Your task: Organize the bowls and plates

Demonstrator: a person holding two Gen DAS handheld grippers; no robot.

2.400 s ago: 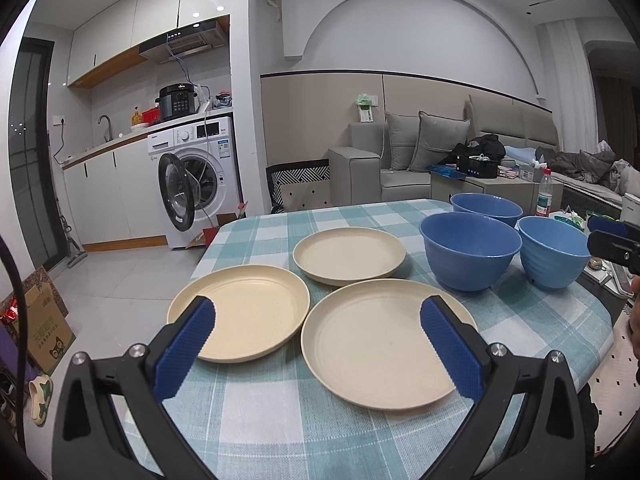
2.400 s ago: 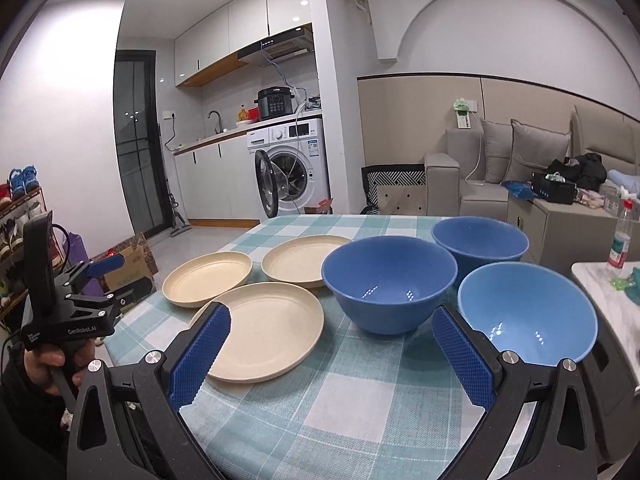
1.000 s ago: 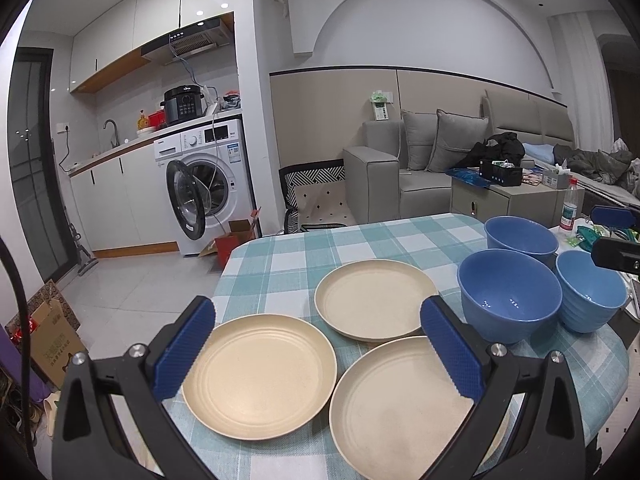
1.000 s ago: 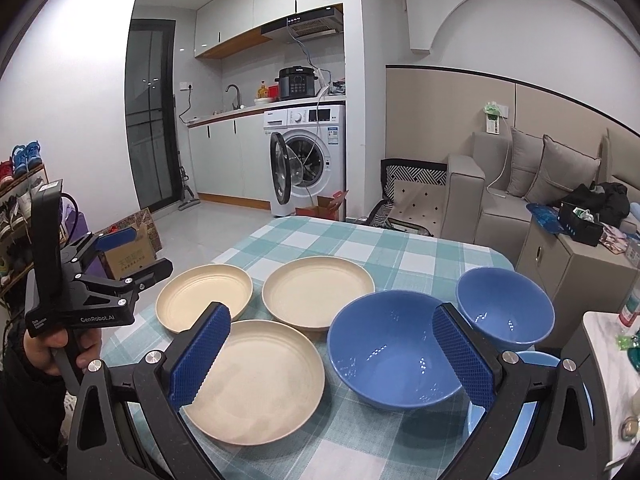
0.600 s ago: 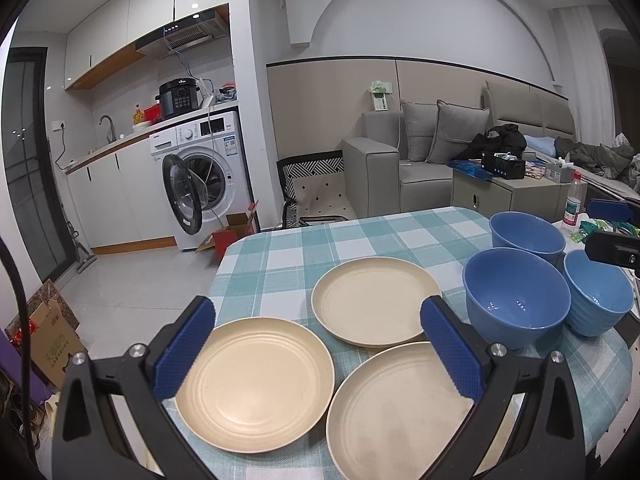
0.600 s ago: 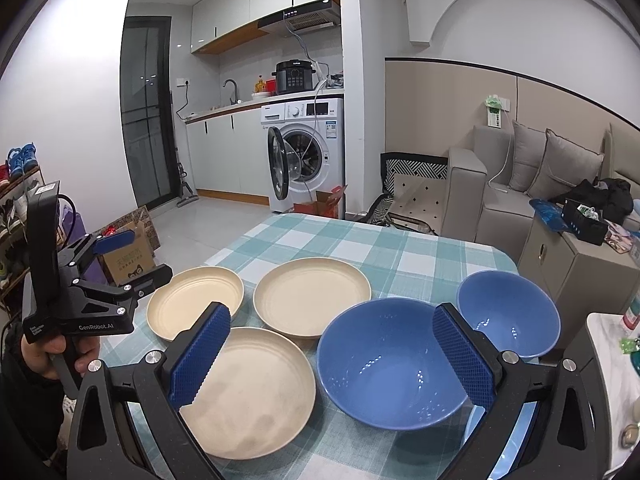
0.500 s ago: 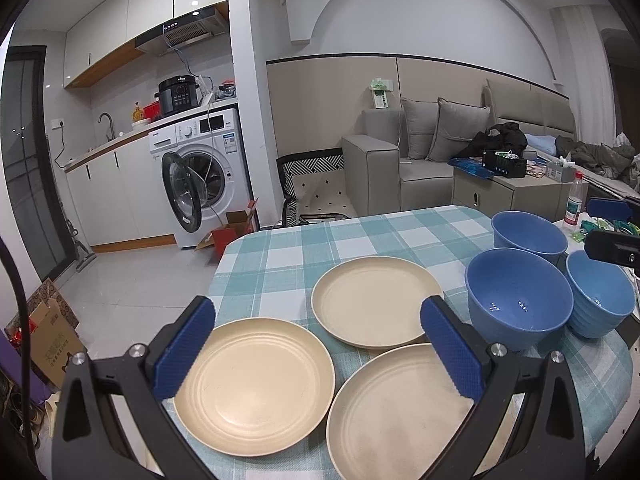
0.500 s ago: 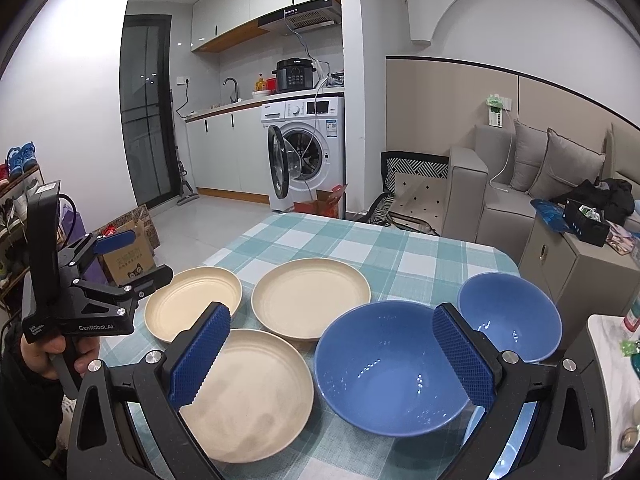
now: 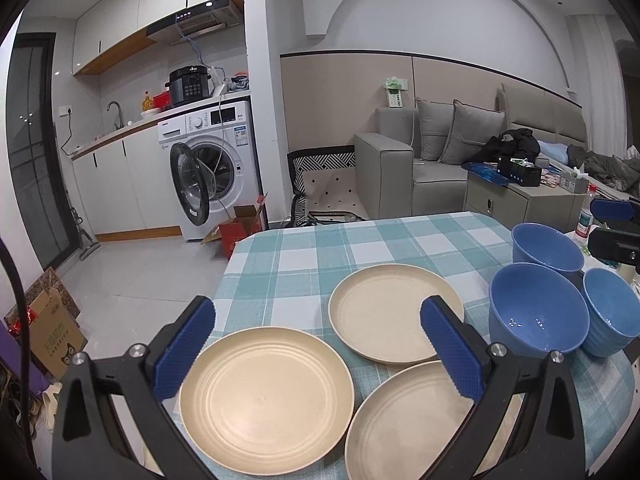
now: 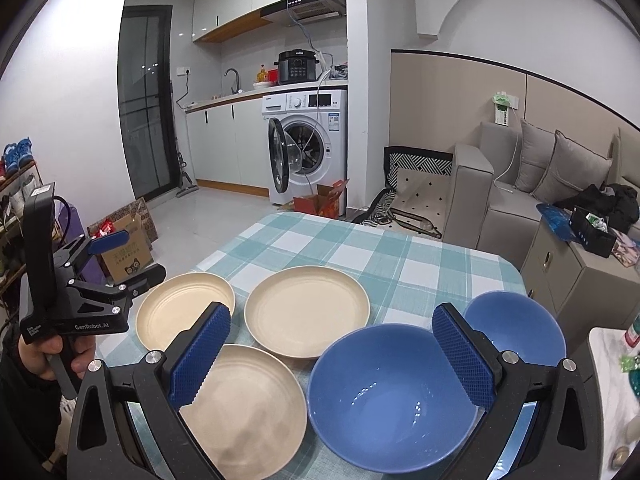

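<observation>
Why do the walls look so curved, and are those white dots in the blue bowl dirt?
Left wrist view: the fisheye lens bends walls and darkens corners. Right wrist view: the dots in the big blue bowl are ceiling-light glints; everything looks sharp.

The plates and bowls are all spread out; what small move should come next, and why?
Probably lower the open left claw onto the rim of the nearest left plate. All three plates lie separate on the table, nothing is held, and that plate sits right between its fingers.
</observation>
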